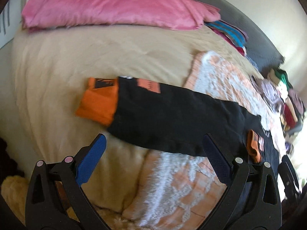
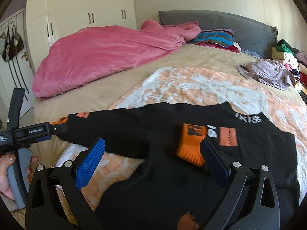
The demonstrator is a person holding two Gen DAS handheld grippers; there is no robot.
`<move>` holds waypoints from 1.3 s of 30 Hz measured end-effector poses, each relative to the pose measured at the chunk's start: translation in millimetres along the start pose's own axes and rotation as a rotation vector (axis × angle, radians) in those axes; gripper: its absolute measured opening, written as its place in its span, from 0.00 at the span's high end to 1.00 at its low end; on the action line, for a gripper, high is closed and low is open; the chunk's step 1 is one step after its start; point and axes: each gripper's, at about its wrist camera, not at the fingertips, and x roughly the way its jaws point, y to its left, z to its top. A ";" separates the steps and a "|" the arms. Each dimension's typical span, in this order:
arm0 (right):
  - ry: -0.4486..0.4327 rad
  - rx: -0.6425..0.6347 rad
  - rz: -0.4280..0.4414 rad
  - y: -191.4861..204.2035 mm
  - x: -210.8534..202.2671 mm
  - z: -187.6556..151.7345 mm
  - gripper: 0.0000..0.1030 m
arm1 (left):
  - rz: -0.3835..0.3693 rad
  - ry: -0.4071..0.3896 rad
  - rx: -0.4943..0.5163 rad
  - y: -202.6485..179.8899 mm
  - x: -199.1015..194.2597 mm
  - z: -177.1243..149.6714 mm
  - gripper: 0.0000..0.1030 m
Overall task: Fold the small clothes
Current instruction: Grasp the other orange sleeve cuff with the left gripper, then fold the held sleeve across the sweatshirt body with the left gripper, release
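Note:
A small black shirt with orange cuffs and patches (image 1: 168, 115) lies on the bed, one sleeve stretched out to an orange cuff (image 1: 97, 103). My left gripper (image 1: 153, 143) is open just above the sleeve's near edge, holding nothing. In the right wrist view the shirt's body (image 2: 157, 172) lies under my open right gripper (image 2: 153, 145), with the other orange cuff (image 2: 191, 145) folded onto it beside the right finger. The left gripper (image 2: 55, 129) shows there at the sleeve end.
An orange-and-white patterned blanket (image 2: 191, 84) covers the beige bedspread (image 1: 76, 53). A pink duvet (image 2: 99, 53) lies at the far side. Striped folded cloths (image 2: 214, 38) sit by the grey headboard (image 2: 220, 21). A mauve garment (image 2: 268, 72) and a clothes pile (image 2: 287, 55) lie at right.

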 end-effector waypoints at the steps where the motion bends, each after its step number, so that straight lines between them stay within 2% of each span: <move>1: 0.002 -0.003 0.008 3.4 2.3 0.8 0.04 | 0.009 0.008 -0.021 4.8 2.3 0.8 0.09; 9: 0.040 -0.007 0.040 20.2 27.1 -2.1 0.04 | 0.002 0.074 -0.161 35.1 25.7 6.7 0.09; 20: 0.129 0.024 0.070 30.7 61.3 -14.4 0.04 | -0.030 -0.020 -0.234 54.8 36.5 25.2 0.11; 23: 0.127 0.046 0.084 29.6 60.5 -16.2 0.04 | 0.004 -0.040 -0.228 56.4 37.7 29.4 0.31; 24: 0.126 0.053 0.087 29.1 59.6 -16.8 0.04 | 0.009 -0.052 -0.228 57.1 36.3 30.1 0.47; 25: 0.122 0.061 0.090 28.1 57.8 -18.2 0.04 | -0.006 -0.065 -0.230 58.3 35.0 30.9 0.73; 26: 0.121 0.065 0.090 27.6 57.1 -18.6 0.04 | -0.027 -0.066 -0.235 59.7 35.2 31.5 0.86; 27: 0.121 0.073 0.092 26.1 55.1 -20.4 0.04 | -0.057 -0.060 -0.242 61.0 35.9 30.9 0.94; 39: 0.094 0.145 0.067 -1.0 31.3 -28.2 0.04 | -0.145 -0.223 -0.113 30.9 -1.6 26.1 0.96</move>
